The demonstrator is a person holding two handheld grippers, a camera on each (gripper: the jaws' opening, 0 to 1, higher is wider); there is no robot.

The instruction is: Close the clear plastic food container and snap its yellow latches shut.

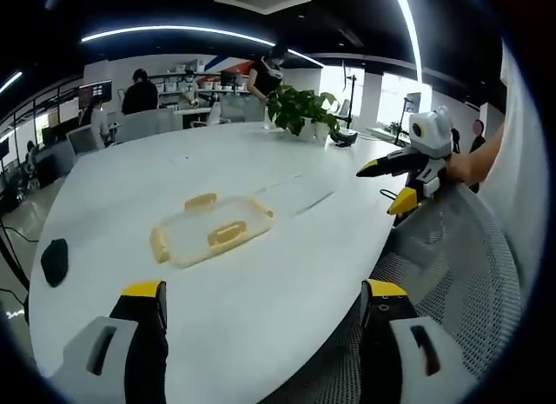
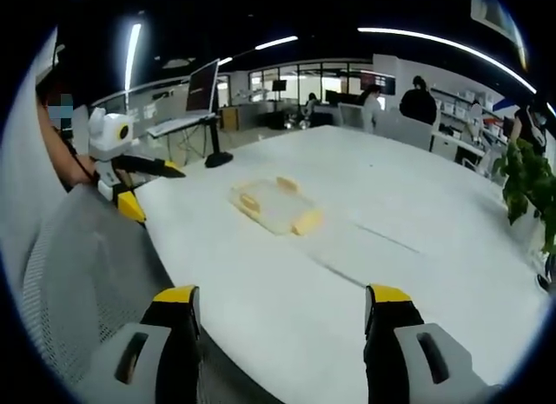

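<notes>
**Both grippers parked at table edge, container untouched**

Nearest my cameras: the left gripper (image 1: 265,304) and the right gripper (image 2: 282,308), jaws spread wide, nothing between them on either. Both hang over a mesh chair back (image 1: 452,274) just off the near rim of the white table (image 1: 287,274), so I read this as the staging pose ahead of the approach.

The clear container (image 1: 211,229) lies flat on the table, well apart from both grippers, roughly central in the left gripper view. Lid looks already down on it, though the clear plastic makes it hard to tell if it's fully seated. I count 3 yellow latches (image 1: 228,234) there, 1 more likely hidden; can't tell if any are snapped.

Wide jaws make sense: 1 gripper can brace the body while the other presses a latch. Light box on a smooth top, so I'd expect it to slide if pushed unbraced.

Potted plant (image 1: 300,109) stands at the far side, a black object (image 1: 54,261) at the left rim, neither in the way
</notes>
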